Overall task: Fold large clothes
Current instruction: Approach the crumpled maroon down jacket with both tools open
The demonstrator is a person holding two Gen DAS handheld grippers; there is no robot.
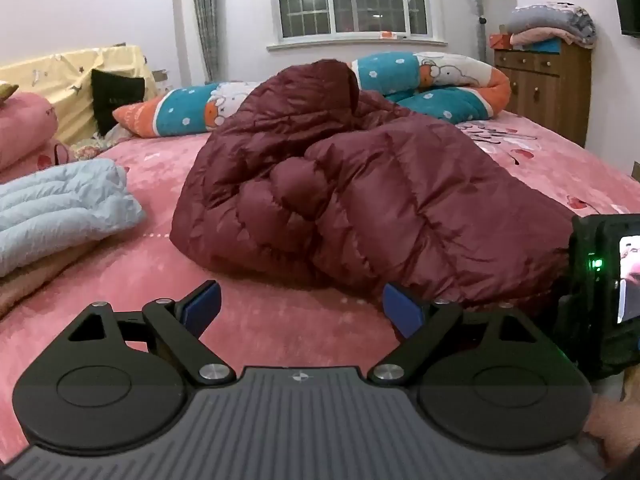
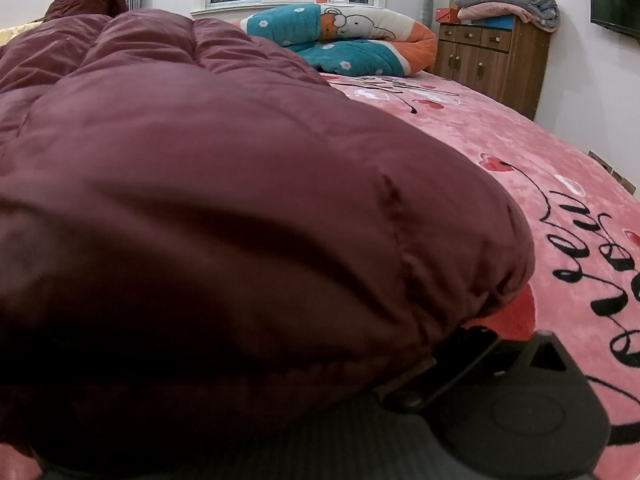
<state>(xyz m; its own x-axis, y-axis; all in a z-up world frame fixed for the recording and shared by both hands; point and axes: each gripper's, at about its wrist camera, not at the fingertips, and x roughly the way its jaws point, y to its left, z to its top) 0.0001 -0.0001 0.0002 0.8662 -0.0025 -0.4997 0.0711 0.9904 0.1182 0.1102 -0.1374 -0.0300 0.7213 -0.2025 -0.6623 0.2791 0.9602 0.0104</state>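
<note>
Looking along the left gripper, we see its blue pads spread wide, nothing between them, low centre of the frame above the pink bedspread. Maroon down jacket sits bunched mid-frame on the bed, hood up at the top centre, its near hem just beyond the right pad. Right gripper shows at the right edge of the left view, pushed against the jacket's right end. In the right view the jacket fills the left and centre and drapes over the tool; only one black finger link shows at lower right, so we cannot tell how those jaws stand. Light blue folded garment lies at left. Rolled cartoon quilt lies behind, wooden cabinet at upper right.
</note>
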